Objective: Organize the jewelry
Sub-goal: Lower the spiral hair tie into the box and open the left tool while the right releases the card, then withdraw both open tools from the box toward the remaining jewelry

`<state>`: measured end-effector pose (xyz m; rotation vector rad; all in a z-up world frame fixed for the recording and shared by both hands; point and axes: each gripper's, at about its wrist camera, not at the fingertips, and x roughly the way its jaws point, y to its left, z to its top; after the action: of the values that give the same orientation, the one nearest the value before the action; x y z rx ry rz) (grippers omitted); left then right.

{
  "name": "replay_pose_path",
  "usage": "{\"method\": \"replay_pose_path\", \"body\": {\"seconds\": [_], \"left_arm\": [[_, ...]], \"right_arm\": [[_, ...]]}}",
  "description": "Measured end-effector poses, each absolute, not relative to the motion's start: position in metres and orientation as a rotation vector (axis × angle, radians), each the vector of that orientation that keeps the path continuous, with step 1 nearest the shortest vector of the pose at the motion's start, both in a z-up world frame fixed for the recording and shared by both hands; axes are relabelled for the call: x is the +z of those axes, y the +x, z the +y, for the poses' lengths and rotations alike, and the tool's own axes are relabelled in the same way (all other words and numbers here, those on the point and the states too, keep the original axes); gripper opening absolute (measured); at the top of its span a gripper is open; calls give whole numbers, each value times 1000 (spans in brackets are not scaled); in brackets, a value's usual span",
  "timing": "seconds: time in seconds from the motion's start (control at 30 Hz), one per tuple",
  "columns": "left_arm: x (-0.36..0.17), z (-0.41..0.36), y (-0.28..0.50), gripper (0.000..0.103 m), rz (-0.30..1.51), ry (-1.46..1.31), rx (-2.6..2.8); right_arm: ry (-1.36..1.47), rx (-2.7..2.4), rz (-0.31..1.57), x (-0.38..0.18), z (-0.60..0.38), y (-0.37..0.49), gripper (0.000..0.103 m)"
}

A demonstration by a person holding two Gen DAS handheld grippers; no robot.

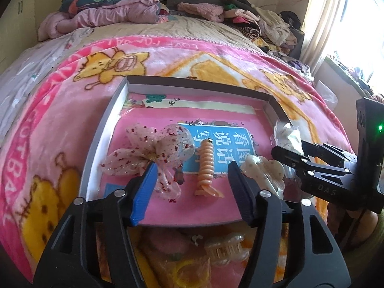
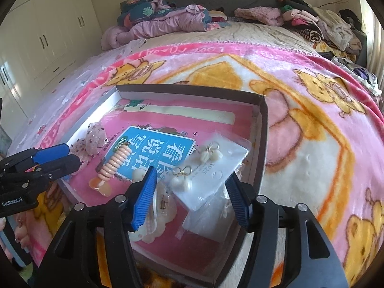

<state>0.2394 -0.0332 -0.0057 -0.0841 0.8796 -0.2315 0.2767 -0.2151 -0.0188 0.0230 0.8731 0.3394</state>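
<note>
A shallow cardboard box point(image 1: 199, 81) point(image 2: 192, 87) lies on the pink blanket, lined with a pink and blue book. Inside it are a sheer spotted bow clip point(image 1: 153, 153) point(image 2: 94, 136), an orange spiral hair tie point(image 1: 207, 163) point(image 2: 115, 162), a white flower claw clip point(image 1: 266, 170) point(image 2: 160, 213) and an earring card in a clear bag point(image 2: 211, 168) point(image 1: 286, 134). My left gripper point(image 1: 192, 168) point(image 2: 70, 154) is open, its fingers either side of the spiral tie without touching it. My right gripper point(image 2: 192, 175) point(image 1: 278, 152) is open over the earring card's near end.
Outside the box's near edge lie a translucent claw clip point(image 1: 226, 247) and yellow hair ties in a bag point(image 1: 184, 271). Piled clothes point(image 1: 108, 12) cover the head of the bed. A wardrobe point(image 2: 48, 24) stands to the left, a curtained window point(image 1: 331, 12) to the right.
</note>
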Motion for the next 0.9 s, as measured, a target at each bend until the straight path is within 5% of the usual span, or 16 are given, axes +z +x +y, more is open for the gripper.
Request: {"method": "replay_pose_path", "body": {"seconds": [0.5, 0.7, 0.9], "left_arm": [[11, -20, 217, 76, 840, -103, -193], [20, -12, 207, 91, 817, -109, -155], [28, -6, 195, 92, 802, -103, -126]], "right_arm": [[54, 319, 809, 8, -232, 242, 83], [52, 312, 786, 20, -238, 228, 85], [55, 305, 764, 31, -244, 215, 86]]}}
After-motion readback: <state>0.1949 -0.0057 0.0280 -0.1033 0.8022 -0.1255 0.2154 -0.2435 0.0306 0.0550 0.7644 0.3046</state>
